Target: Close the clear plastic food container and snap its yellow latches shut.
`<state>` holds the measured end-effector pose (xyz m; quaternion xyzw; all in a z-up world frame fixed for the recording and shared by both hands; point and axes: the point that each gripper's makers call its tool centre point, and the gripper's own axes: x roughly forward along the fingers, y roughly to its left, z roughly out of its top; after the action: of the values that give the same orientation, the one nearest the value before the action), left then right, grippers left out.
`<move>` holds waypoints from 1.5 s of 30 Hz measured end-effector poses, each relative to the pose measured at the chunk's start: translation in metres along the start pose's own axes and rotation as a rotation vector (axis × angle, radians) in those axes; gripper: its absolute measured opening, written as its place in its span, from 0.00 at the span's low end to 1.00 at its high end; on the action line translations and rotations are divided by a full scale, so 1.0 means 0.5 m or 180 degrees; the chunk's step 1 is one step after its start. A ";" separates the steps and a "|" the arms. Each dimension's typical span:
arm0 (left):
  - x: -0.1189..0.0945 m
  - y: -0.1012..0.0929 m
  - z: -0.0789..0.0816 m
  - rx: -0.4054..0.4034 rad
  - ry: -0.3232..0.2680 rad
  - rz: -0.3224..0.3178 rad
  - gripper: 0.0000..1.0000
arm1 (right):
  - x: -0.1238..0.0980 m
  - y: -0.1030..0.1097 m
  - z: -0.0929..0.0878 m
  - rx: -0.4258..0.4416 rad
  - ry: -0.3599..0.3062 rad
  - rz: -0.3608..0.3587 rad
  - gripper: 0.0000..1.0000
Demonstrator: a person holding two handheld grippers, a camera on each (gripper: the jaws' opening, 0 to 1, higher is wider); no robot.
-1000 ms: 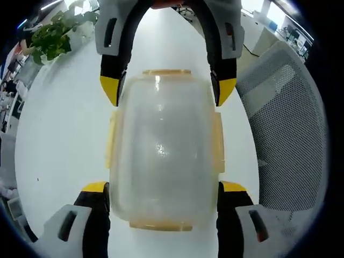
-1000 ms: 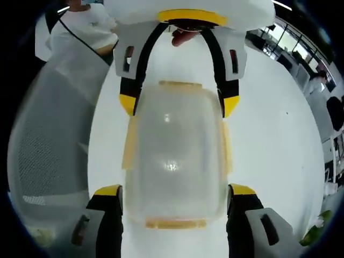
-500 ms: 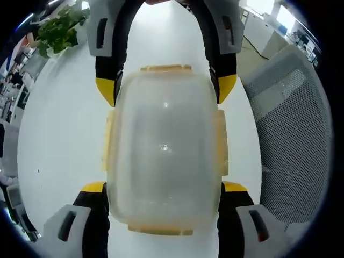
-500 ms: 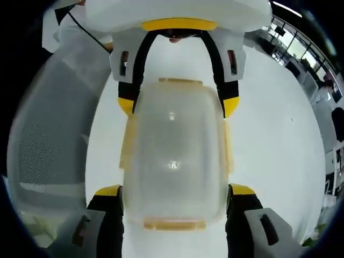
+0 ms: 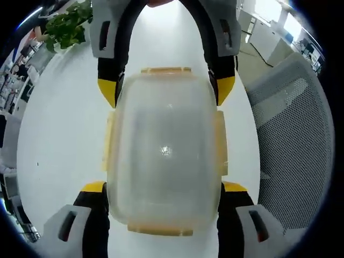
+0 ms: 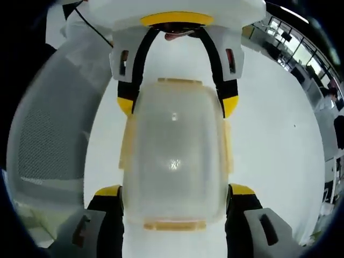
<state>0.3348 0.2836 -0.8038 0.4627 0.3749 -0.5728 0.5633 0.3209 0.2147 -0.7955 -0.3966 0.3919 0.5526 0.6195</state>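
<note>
A clear plastic food container (image 5: 164, 156) with yellow latches (image 5: 109, 141) lies on a white bench (image 5: 59, 134), bracketed end to end by both grippers. The left gripper (image 5: 164, 201) and right gripper (image 6: 173, 201) each straddle it, jaws wide against its sides. A mesh chair (image 5: 293, 140) stands at 3 o'clock, a plant (image 5: 67, 27) at 11.
</note>
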 end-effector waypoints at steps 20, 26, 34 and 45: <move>0.001 -0.003 -0.001 -0.0034 0.0003 0.0028 0.83 | 0.001 0.002 0.003 -0.0011 -0.0027 -0.0002 0.78; 0.000 -0.002 -0.001 -0.0033 -0.0006 0.0037 0.83 | 0.003 0.000 0.002 -0.0004 -0.0017 -0.0010 0.78; -0.001 -0.002 -0.001 -0.0035 -0.0034 0.0039 0.83 | 0.005 0.001 0.004 -0.0005 0.0034 -0.0019 0.78; -0.002 -0.005 -0.007 -0.0057 -0.0030 0.0037 0.83 | 0.008 0.003 0.009 0.0002 0.0046 -0.0039 0.79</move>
<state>0.3324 0.2874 -0.8044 0.4571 0.3746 -0.5684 0.5724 0.3200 0.2205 -0.7976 -0.4029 0.3941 0.5458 0.6201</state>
